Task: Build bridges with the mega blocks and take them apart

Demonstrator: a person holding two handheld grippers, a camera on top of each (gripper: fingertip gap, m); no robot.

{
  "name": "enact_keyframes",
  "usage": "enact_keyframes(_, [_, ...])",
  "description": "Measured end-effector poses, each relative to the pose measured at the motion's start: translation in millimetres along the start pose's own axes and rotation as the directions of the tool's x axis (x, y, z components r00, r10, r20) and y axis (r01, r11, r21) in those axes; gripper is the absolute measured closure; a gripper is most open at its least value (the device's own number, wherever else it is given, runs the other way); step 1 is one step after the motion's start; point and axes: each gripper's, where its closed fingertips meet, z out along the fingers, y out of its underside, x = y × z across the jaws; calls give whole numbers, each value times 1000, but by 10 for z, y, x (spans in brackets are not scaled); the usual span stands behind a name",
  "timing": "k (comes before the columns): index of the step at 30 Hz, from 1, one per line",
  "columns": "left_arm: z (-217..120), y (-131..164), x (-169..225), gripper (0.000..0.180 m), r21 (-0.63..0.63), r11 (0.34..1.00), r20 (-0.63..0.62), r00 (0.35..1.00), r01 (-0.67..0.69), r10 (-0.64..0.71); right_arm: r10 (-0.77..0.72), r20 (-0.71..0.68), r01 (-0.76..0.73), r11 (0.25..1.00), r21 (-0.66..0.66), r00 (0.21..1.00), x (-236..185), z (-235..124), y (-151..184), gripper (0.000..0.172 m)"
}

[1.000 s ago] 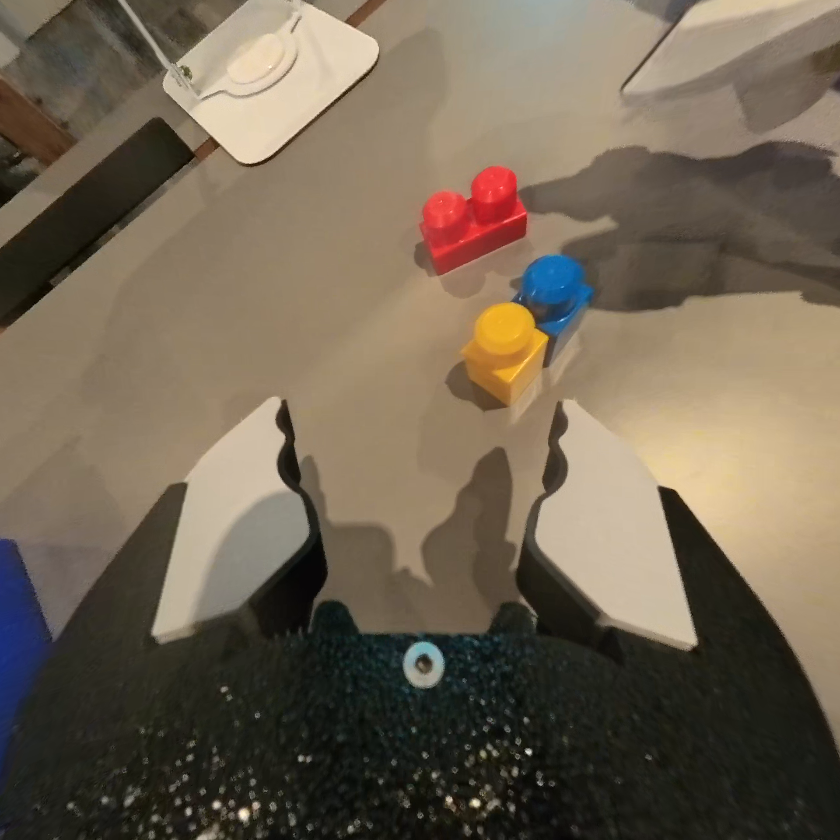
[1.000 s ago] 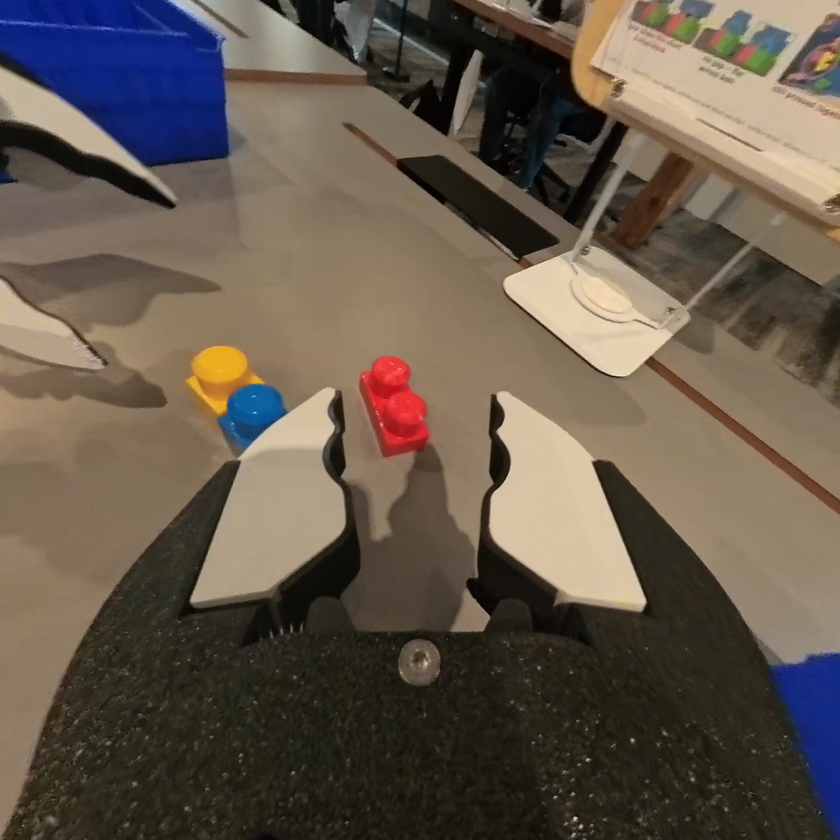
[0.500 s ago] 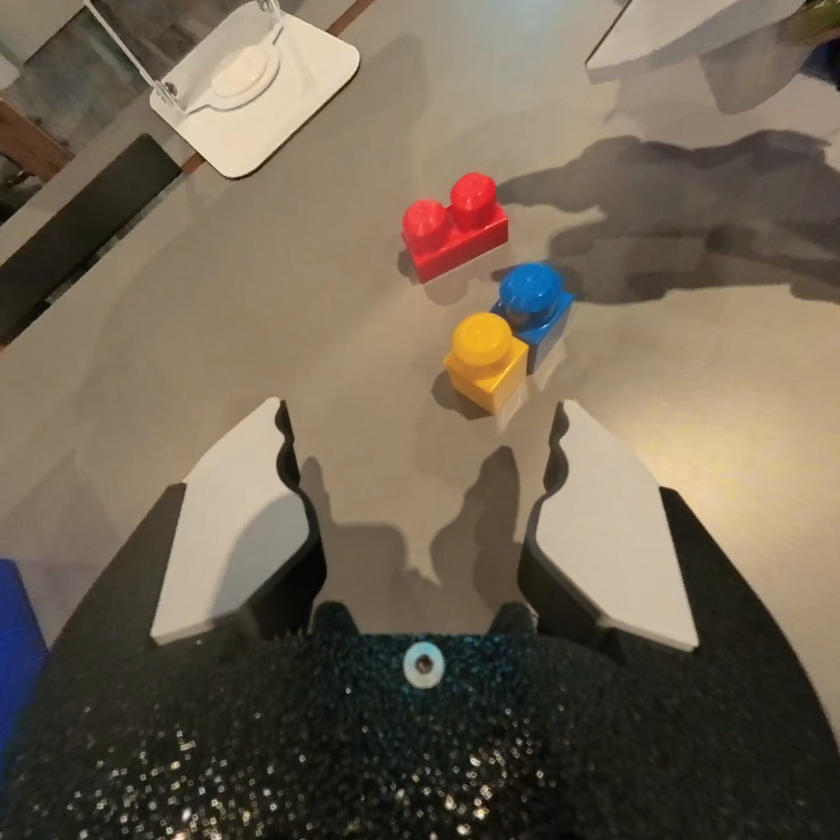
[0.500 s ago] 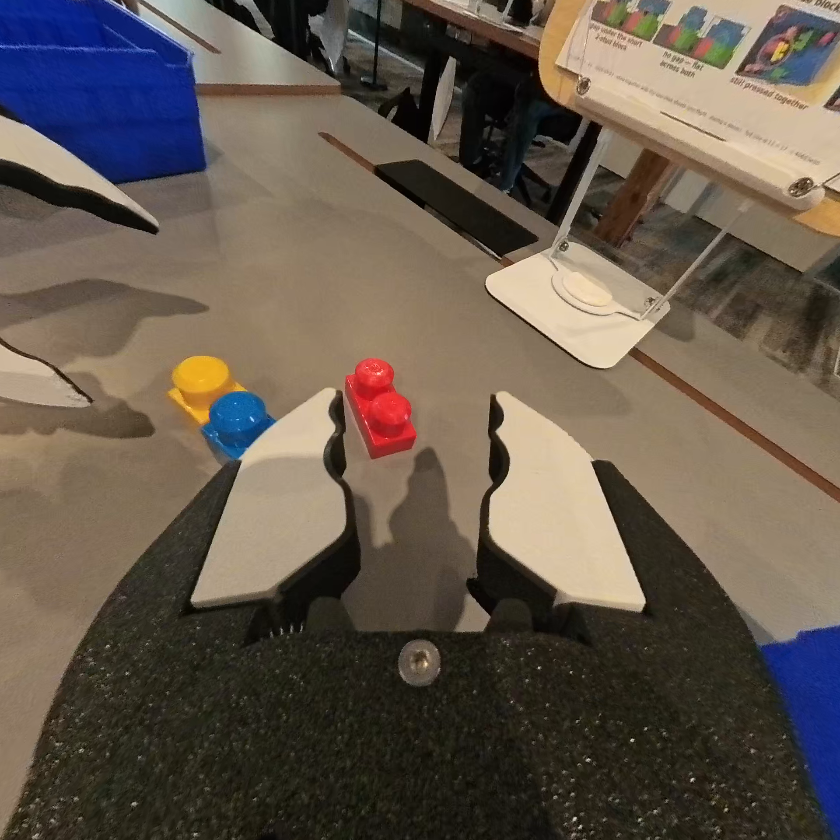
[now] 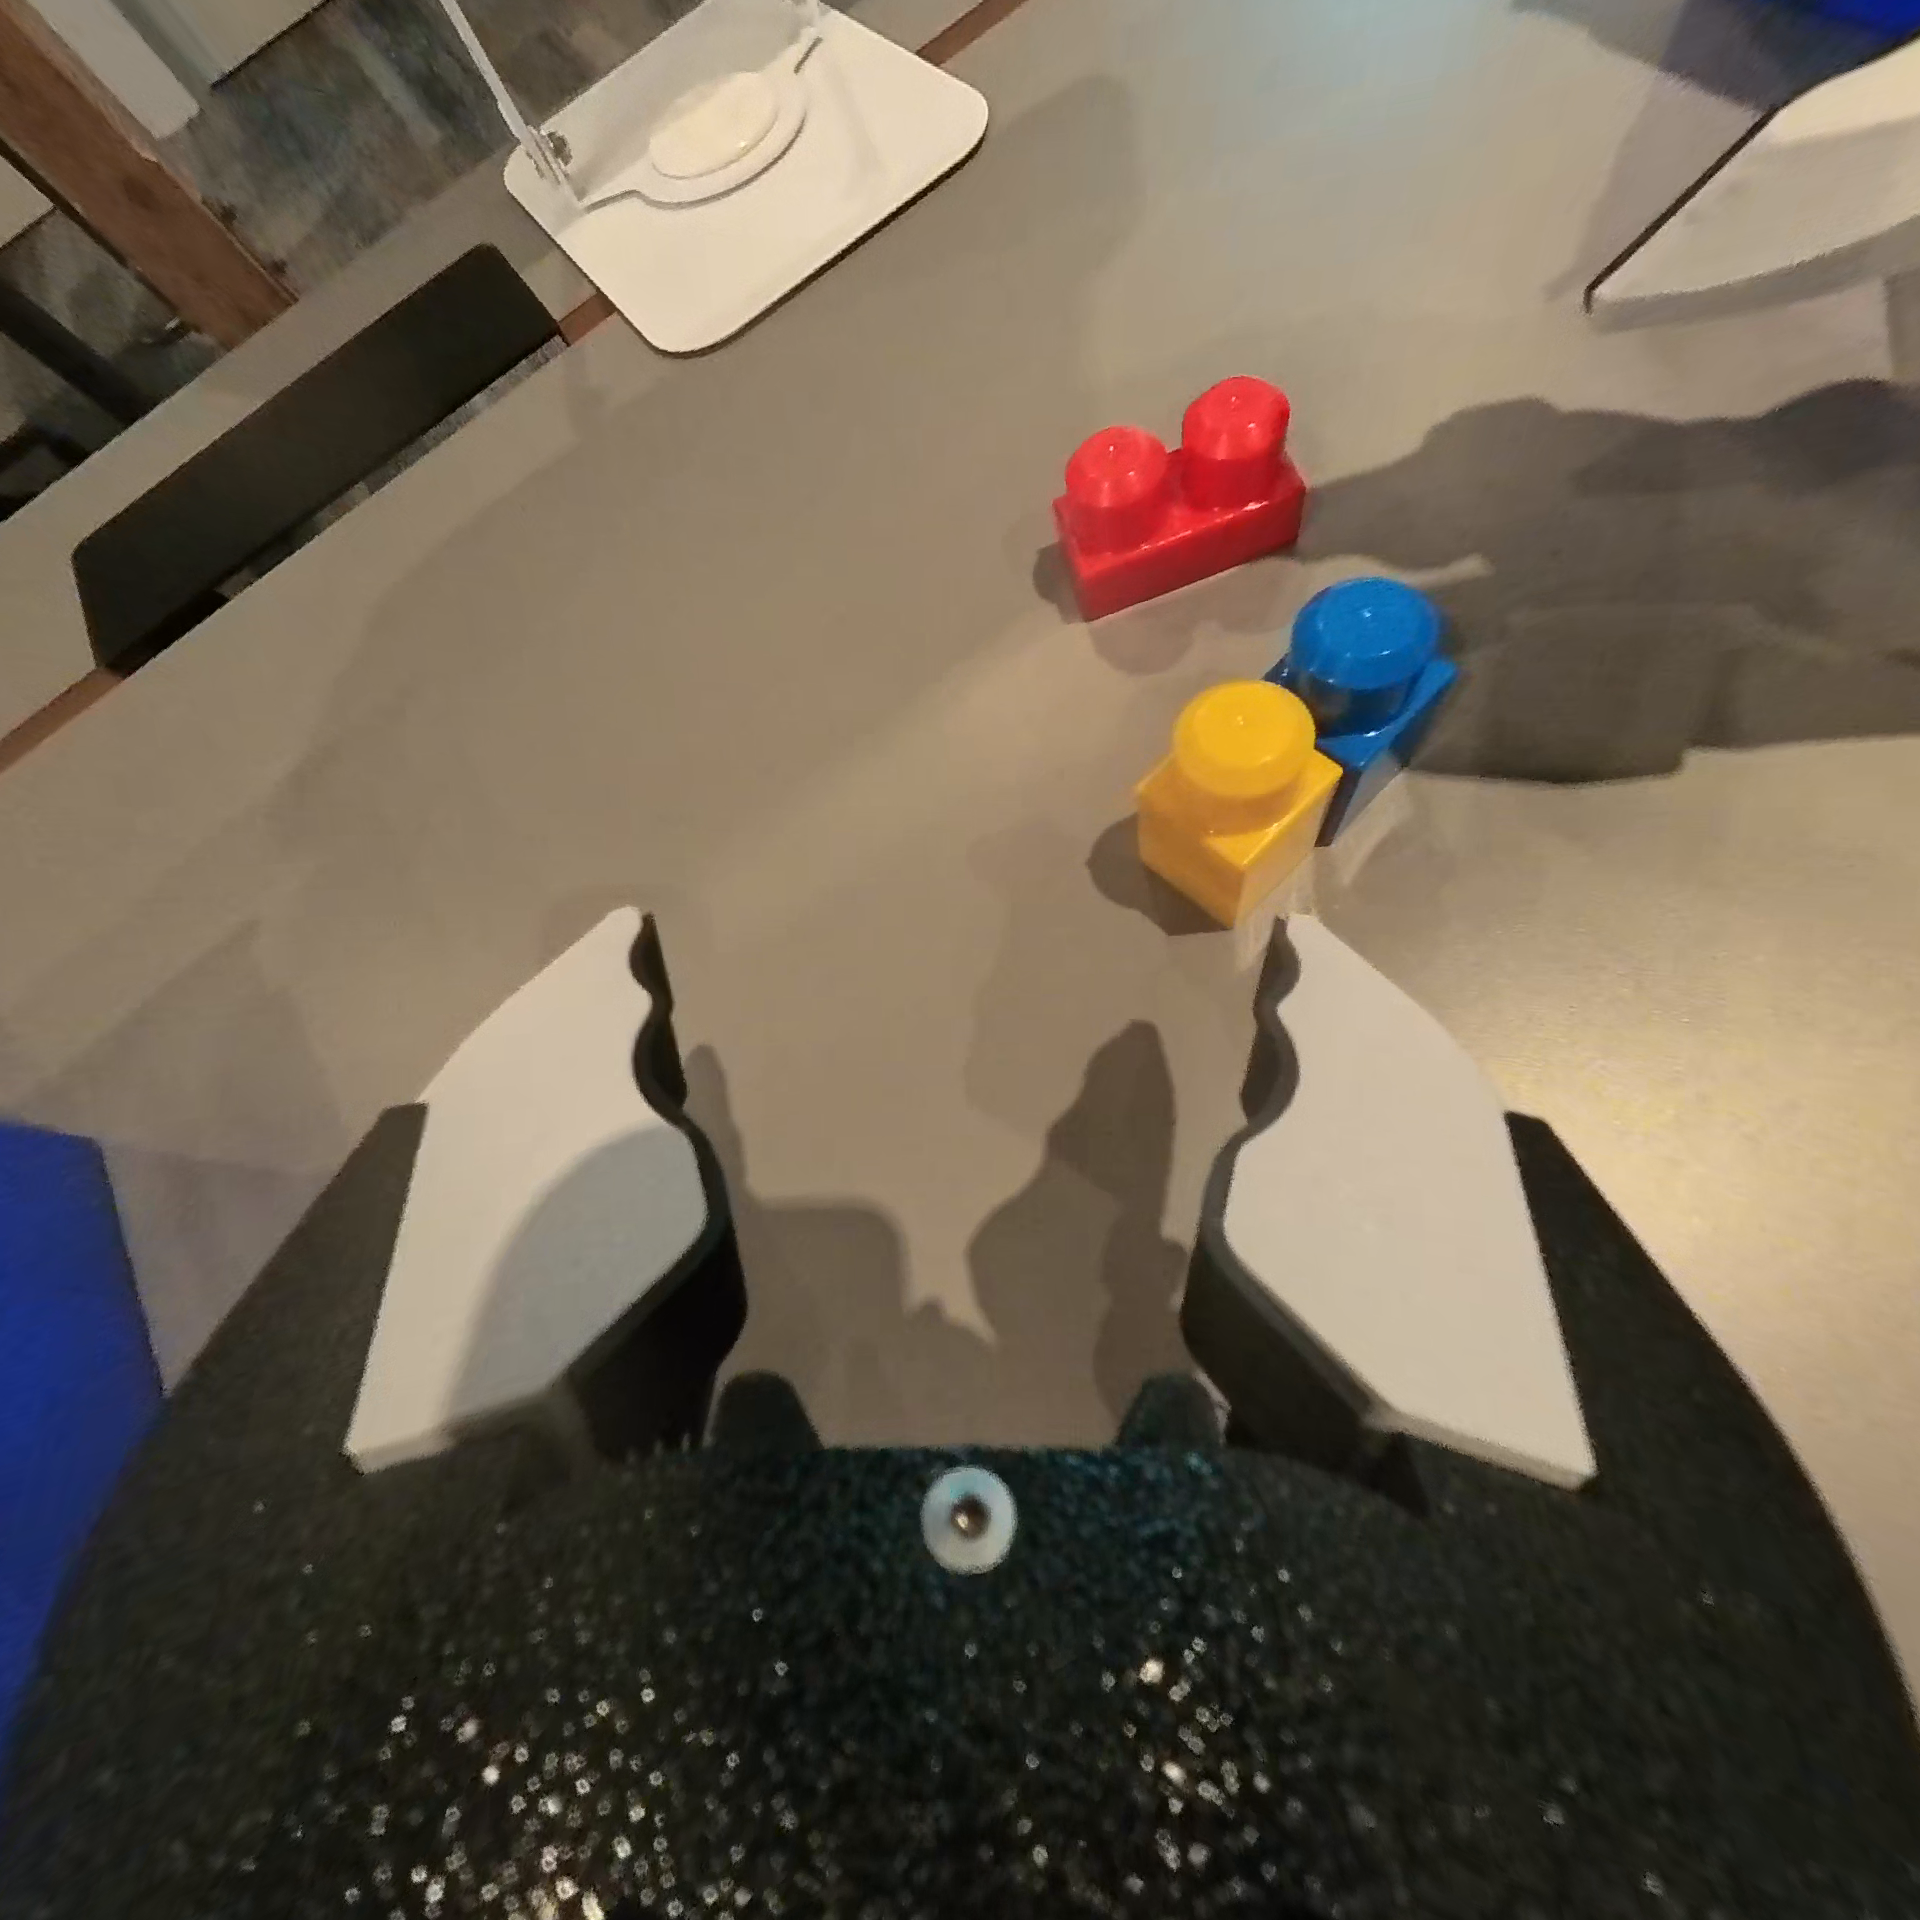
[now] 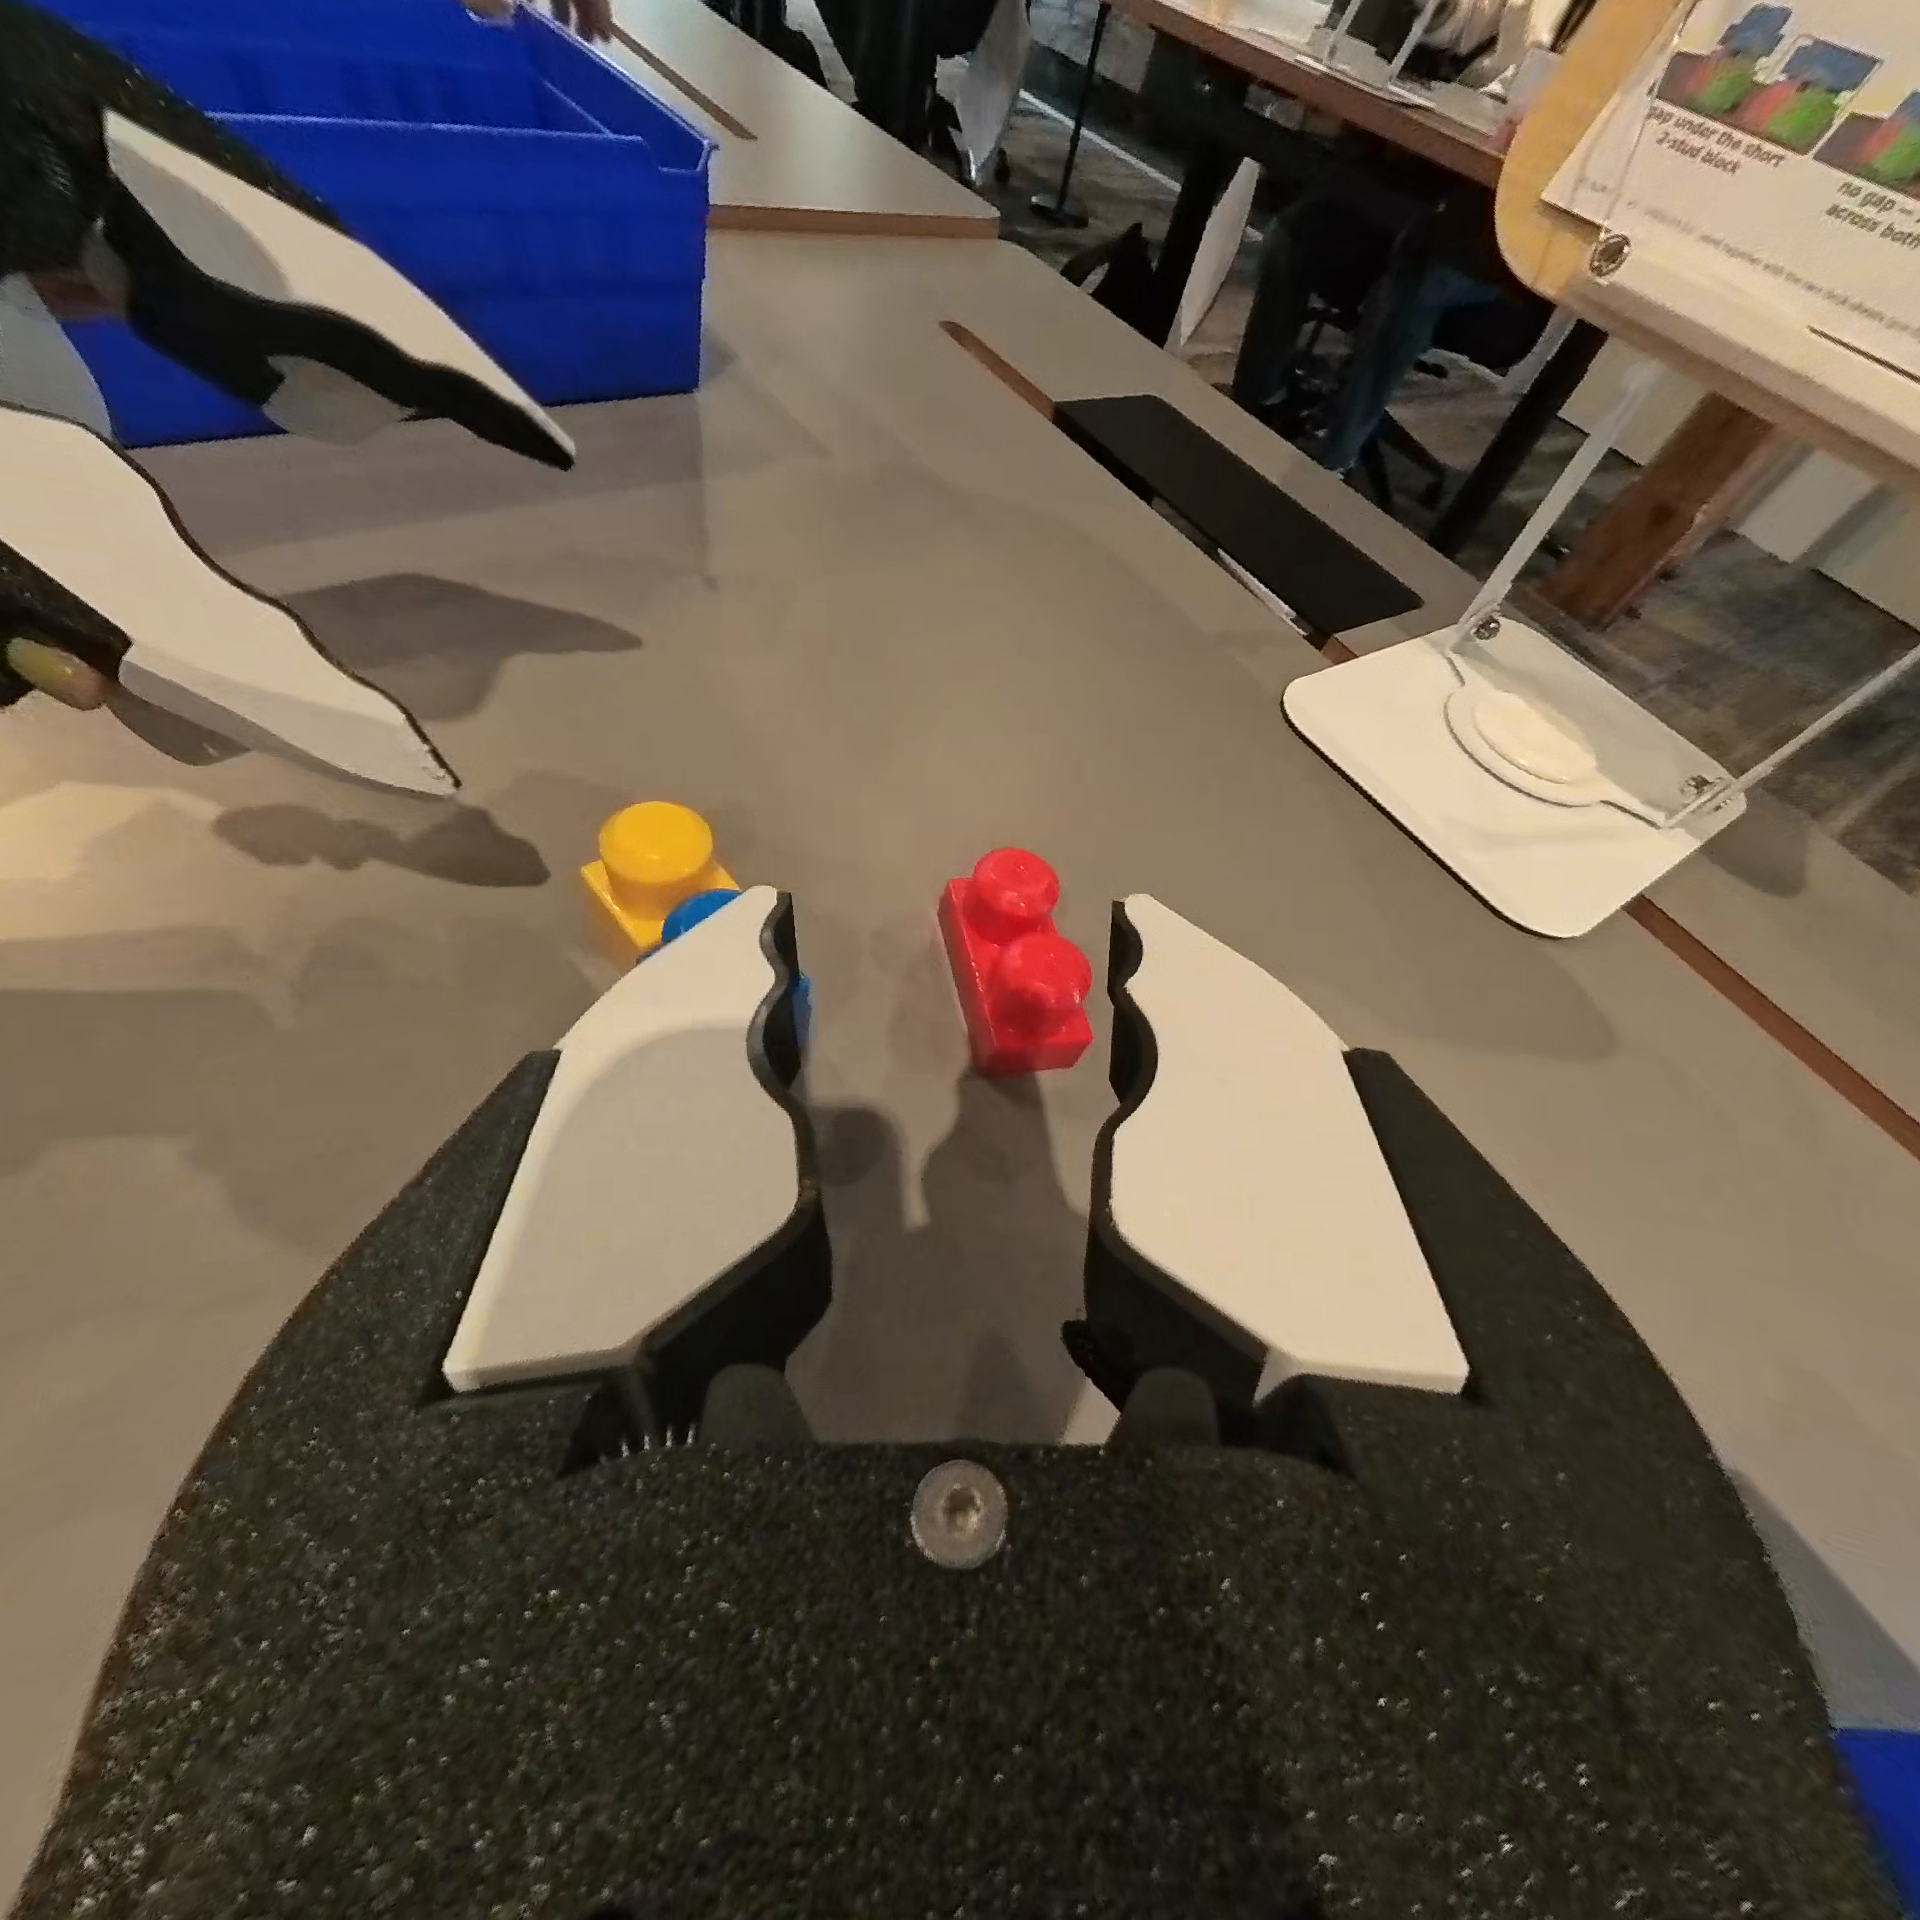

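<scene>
Now, in the left wrist view, we hold the left gripper (image 5: pixel 961 925) above the grey table (image 5: pixel 520 810) with its fingers spread wide and nothing between them. The yellow block (image 5: pixel 1236 795) stands at about one o'clock from the fingertips, just beyond the right-hand finger (image 5: pixel 1382 1164), and the blue block (image 5: pixel 1366 691) touches it on its far side. The red two-stud block (image 5: pixel 1179 514) lies farther off at twelve to one o'clock, apart from the pair, its long axis running across our view.

Turning to the right wrist view, the right gripper (image 6: pixel 951 914) also has its fingers parted and presses on nothing. The red two-stud block (image 6: pixel 1018 977) lies on the table at twelve o'clock, just past the fingertips and nearer the right-hand finger (image 6: pixel 1247 1122), with its long axis pointing almost straight along the fingers. We judge the right gripper the nearer one: sliding forward would put the pads on the block's long sides. The blue block (image 6: pixel 694 914) is mostly hidden behind the left-hand finger, the yellow block (image 6: pixel 655 873) at eleven o'clock. The left gripper (image 6: pixel 499 613) hangs open at ten o'clock, before a blue bin (image 6: pixel 520 239).
</scene>
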Motion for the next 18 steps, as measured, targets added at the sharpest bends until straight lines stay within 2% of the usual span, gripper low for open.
enact_keyframes(10, [21, 15, 36, 74, -10, 1000, -12, 1000, -10, 10, 15, -4, -15, 1000, 17, 1000, 18, -13, -22, 115])
enact_keyframes(18, [-7, -41, 82, 74, 29, 1000, -45, 999, -10, 12, 67, -38, -65, 996, 57, 997, 127, -62, -48, 115])
